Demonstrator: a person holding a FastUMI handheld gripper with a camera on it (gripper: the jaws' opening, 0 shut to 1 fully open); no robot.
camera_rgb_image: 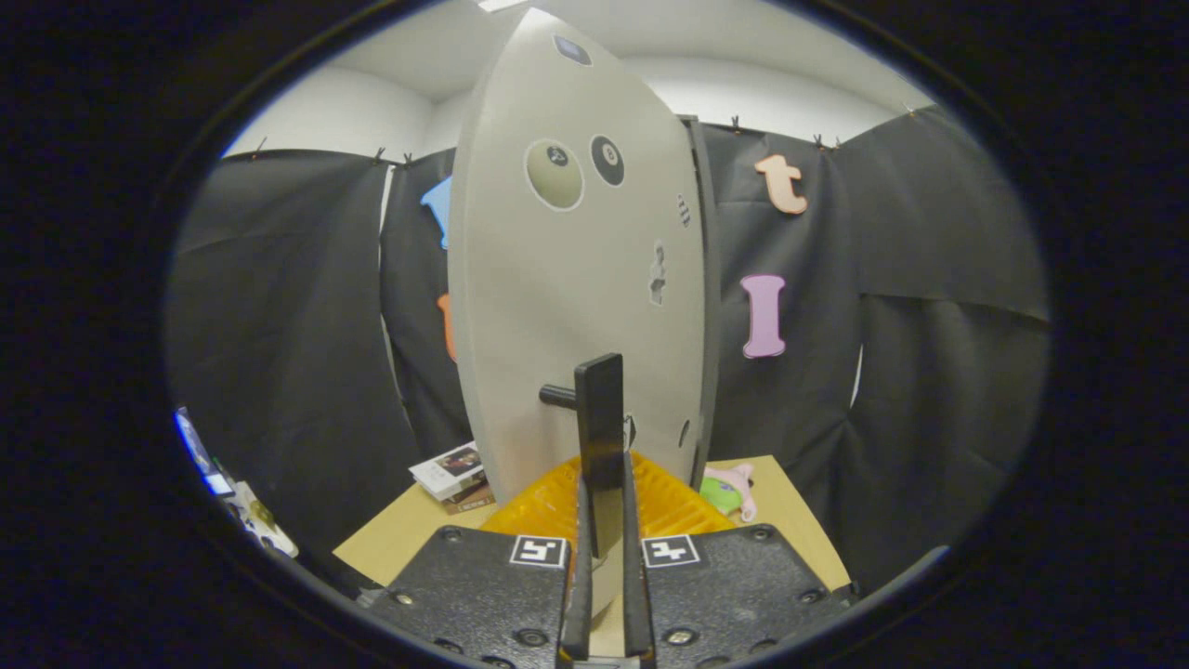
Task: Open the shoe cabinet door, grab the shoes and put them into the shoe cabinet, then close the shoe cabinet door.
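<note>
The light grey shoe cabinet door (567, 316) stands swung out toward me, showing its front face with round stickers. Its dark bar handle (599, 418) sticks out from the door on a short post and runs down between my fingers. My gripper (601, 557) is shut on that handle, both fingers pressed against its lower end. The door's dark hinge-side edge (708, 297) runs along its right. The cabinet's inside is hidden behind the door.
A wooden table top (409, 534) lies below. A stack of booklets (452, 476) sits left of the door, and a green and pink toy (729, 491) lies to its right.
</note>
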